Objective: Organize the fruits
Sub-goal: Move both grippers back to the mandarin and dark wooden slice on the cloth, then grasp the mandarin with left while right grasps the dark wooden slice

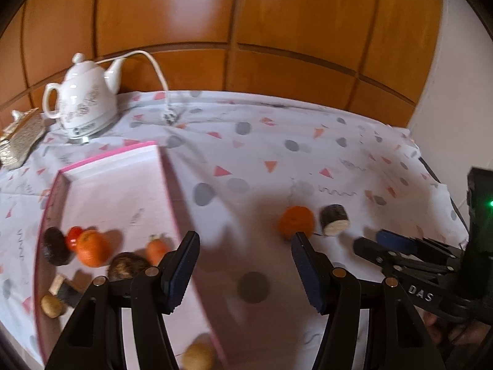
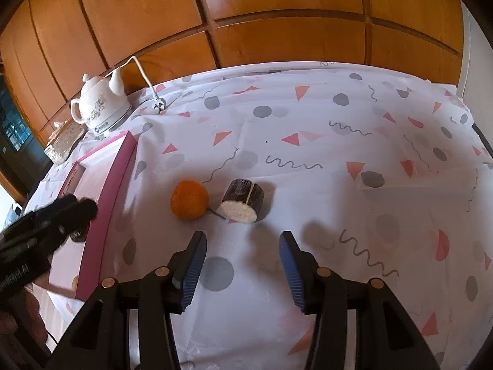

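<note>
step: mid-sort; several fruits already in the pink box, two pieces still out on the surface.
left out: orange and, just beside it at its 3 o'clock, a dark cut cylinder piece with a white face, apart but close.
in box: another orange, a red piece, dark round ones, tan ones; exact kinds unclear, blurred.
right gripper: jaws apart, nothing between; both loose pieces lie at 12 o'clock from it.
left gripper: jaws moderately wide, empty, over the box's right wall.
next move, judged: right gripper advances to the cut piece or the orange, straddles it, closes, carries it toward 9 o'clock into the box.
watch: the orange may roll if nudged.
other: white kettle at far 10 o'clock, not involved.
</note>
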The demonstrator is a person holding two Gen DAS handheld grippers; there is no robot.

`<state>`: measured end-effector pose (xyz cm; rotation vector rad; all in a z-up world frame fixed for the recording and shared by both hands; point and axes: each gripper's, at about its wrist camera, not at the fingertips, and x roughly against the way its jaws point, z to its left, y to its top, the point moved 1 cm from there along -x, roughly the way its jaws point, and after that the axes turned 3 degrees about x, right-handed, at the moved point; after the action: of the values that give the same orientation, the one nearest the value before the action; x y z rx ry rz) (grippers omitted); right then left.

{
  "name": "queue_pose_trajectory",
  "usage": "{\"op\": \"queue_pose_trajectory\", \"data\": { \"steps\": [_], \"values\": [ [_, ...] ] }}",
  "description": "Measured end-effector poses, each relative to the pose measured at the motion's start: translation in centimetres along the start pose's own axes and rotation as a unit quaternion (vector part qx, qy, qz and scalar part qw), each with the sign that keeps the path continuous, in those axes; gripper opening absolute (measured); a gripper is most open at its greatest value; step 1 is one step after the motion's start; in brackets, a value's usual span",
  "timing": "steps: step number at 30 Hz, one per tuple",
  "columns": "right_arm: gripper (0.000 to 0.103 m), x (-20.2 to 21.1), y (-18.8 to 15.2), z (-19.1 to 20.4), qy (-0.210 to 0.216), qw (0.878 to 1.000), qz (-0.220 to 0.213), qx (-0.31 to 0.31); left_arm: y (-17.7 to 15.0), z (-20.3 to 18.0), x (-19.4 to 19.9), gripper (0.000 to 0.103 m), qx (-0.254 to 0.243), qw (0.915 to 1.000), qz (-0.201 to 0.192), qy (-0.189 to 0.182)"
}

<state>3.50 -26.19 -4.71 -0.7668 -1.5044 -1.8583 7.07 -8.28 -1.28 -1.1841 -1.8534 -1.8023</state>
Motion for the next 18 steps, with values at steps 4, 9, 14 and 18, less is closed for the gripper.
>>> {"op": "queue_pose_trajectory", "data": {
  "steps": [4,9,14,18],
  "values": [
    [0.05,-0.1,0.4,-0.5,-0.003,1.0,-0.004,-0.008,0.4,-1.3,-1.5,0.062,-0.008,0.9997,0.016,-0.015],
    [0.05,-0.3,0.8,-1.0,-0.005,1.0,-0.009,-0.01,0.7,-2.7,-3.5,0.062,-0.014,0.9991,0.026,-0.03],
    [0.05,-1.1,1.8,-1.3,0.001,1.0,-0.008,-0.018,0.8,-3.0,-5.5,0.053,-0.01,0.9987,0.042,-0.029],
    [0.05,-1.3,2.1,-1.7,0.009,1.0,-0.008,-0.027,0.9,-3.1,-6.8,0.053,0.002,0.9974,0.057,-0.044]
  ]
}}
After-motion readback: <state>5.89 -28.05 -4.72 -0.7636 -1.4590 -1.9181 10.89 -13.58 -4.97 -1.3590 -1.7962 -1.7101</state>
